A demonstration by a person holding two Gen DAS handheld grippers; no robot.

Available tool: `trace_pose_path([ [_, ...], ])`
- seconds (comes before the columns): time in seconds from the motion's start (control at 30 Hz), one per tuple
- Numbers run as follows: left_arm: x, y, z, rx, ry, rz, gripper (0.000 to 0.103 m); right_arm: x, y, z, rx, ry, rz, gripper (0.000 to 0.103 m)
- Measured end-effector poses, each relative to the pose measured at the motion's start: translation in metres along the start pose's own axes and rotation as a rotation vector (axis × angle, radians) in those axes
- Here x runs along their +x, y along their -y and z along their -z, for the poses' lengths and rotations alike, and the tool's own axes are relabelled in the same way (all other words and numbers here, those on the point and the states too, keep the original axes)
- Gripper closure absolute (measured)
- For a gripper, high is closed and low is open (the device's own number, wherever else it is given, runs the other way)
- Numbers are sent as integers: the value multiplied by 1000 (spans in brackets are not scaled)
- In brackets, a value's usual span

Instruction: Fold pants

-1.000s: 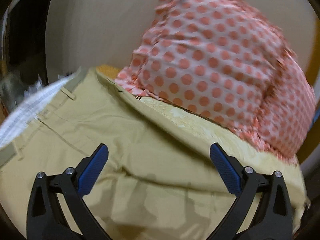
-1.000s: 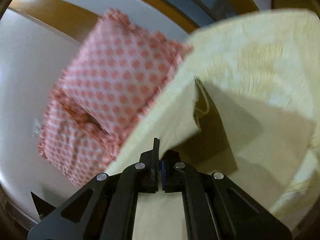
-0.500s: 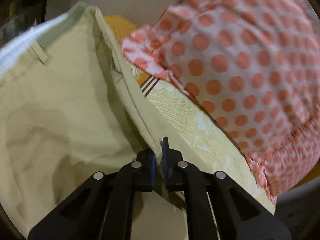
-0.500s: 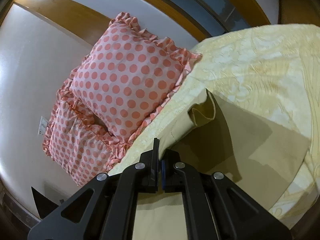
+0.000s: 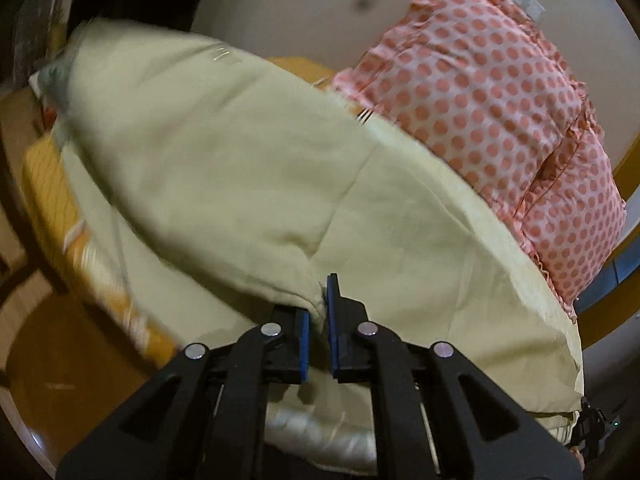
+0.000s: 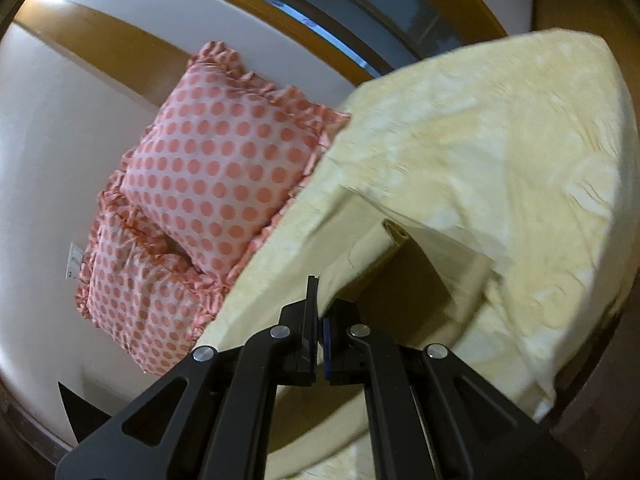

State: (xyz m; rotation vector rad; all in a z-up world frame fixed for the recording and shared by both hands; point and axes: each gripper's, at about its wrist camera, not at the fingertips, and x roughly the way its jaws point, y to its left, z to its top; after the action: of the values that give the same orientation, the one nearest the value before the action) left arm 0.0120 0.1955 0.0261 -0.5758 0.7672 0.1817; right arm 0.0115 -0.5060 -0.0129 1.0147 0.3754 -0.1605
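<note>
Had both tools clamped on pants (image 5: 248, 184): left tool (image 5: 319, 316), right tool (image 6: 319, 320). Cloth ran toward 11 o'clock from left, 1 o'clock from right.

White wall (image 6: 48, 184), wooden trim (image 6: 120, 52), dotted pillows (image 6: 224, 168).

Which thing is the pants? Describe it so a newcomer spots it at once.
Start at the bed under its pale yellow patterned sheet, with polka-dot pillows at the head. The pants are the plain khaki cloth lifted over it, pinched by the left gripper and right gripper. Unlike the sheet they have no pattern, only stitched seams.
</note>
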Motion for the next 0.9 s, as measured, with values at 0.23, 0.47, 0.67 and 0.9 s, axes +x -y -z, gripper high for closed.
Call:
trace_pose_path([
  [0.23, -7, -5, 16, 21, 24, -1, 97, -12, 13, 4, 16, 10, 35, 101],
  [0.47, -15, -3, 25, 95, 49, -14, 92, -27, 16, 14, -8, 30, 114, 99],
  [0.67, -47, -1, 31, 136, 194, -117, 30, -46, 23, 10, -2, 117, 164, 54],
  [0.9, -71, -3, 23, 109, 338, -118, 26, -25, 2, 27, -157, 89, 140, 62],
])
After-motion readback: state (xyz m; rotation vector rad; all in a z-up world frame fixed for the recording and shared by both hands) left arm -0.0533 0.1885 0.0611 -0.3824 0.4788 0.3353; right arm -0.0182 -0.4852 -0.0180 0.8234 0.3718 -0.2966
